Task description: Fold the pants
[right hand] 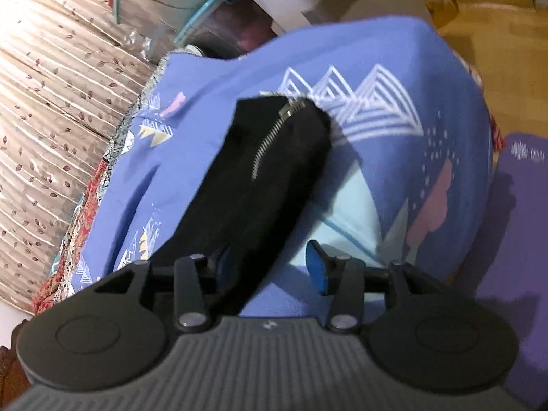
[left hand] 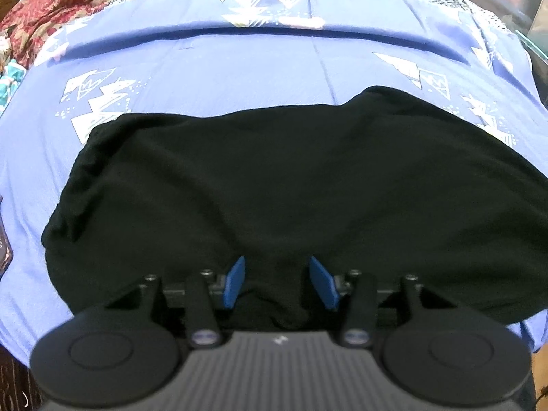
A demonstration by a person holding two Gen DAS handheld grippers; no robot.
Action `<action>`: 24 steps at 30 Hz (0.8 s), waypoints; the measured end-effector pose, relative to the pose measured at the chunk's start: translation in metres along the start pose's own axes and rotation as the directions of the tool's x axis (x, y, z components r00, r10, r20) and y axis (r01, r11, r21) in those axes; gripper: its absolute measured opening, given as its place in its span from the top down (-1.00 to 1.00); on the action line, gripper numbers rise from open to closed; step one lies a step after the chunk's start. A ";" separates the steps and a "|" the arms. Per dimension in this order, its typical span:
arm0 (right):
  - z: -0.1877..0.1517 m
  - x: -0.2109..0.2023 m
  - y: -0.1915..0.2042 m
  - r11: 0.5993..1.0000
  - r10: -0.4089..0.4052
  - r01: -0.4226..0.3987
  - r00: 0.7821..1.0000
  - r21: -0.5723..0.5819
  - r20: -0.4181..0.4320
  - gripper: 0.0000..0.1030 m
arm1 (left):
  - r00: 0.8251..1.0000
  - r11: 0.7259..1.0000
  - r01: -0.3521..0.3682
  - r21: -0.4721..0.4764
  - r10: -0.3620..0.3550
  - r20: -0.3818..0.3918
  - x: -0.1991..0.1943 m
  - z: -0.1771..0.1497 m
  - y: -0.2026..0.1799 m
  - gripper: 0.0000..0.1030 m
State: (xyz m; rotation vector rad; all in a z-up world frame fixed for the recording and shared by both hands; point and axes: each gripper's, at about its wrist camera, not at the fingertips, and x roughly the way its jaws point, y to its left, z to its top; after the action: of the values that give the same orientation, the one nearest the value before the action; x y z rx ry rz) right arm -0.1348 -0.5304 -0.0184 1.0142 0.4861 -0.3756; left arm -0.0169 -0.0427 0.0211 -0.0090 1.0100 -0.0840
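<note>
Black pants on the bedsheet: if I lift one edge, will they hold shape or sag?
The black pants will probably sag: they lie limp and rumpled on the bedsheet. The leg seems light. Its metal zipper may stiffen that seam slightly.

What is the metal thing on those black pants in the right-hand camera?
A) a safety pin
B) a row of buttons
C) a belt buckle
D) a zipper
D: a silver zipper runs along the black pants, which lie on the blue bedsheet.
</note>
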 end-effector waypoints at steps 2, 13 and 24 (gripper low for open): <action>0.000 0.003 -0.006 1.000 0.002 -0.002 1.000 0.013 -0.005 0.02 | 1.000 1.000 -0.002 0.009 0.002 0.001 0.000 0.000 -0.003 0.14; 0.016 -0.011 -0.032 0.992 0.073 -0.075 0.997 0.105 0.029 0.00 | 0.999 0.999 -0.047 0.024 0.047 -0.024 0.026 -0.006 -0.001 0.11; 0.044 -0.006 -0.047 0.980 0.106 -0.126 0.986 0.156 0.132 -0.04 | 0.999 0.999 0.005 -0.039 -0.006 -0.034 0.011 0.000 0.004 0.12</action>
State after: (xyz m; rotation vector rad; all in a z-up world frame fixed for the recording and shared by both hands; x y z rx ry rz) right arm -0.1547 -0.5908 -0.0294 1.1661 0.2857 -0.3757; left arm -0.0111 -0.0400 0.0117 -0.0454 1.0459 -0.0696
